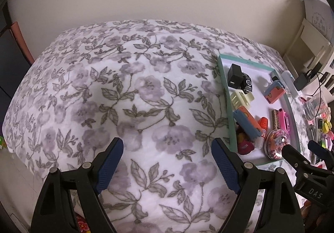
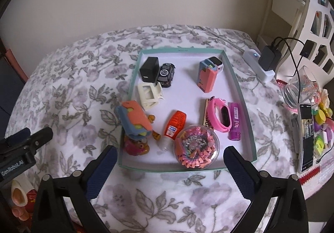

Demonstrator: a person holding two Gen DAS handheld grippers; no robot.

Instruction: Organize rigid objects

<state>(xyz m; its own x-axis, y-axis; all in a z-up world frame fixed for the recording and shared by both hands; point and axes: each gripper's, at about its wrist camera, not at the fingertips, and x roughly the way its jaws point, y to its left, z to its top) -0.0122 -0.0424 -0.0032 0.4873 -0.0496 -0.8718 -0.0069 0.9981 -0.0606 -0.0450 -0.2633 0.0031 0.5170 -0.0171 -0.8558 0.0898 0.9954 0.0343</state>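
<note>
Flowered cloth (image 2: 79, 91) covers the surface; teal-rimmed tray (image 2: 240, 84) sits on it toward the right, holding a black charger (image 2: 148, 70), cream clip (image 2: 149, 94), pink watch (image 2: 221, 115), purple lighter (image 2: 234, 121) and a clear dome of trinkets (image 2: 197, 147); left tongs (image 1: 167, 162) apart over bare cloth, nothing between; right tongs (image 2: 170, 163) wide apart at the tray's near edge, empty.
</note>
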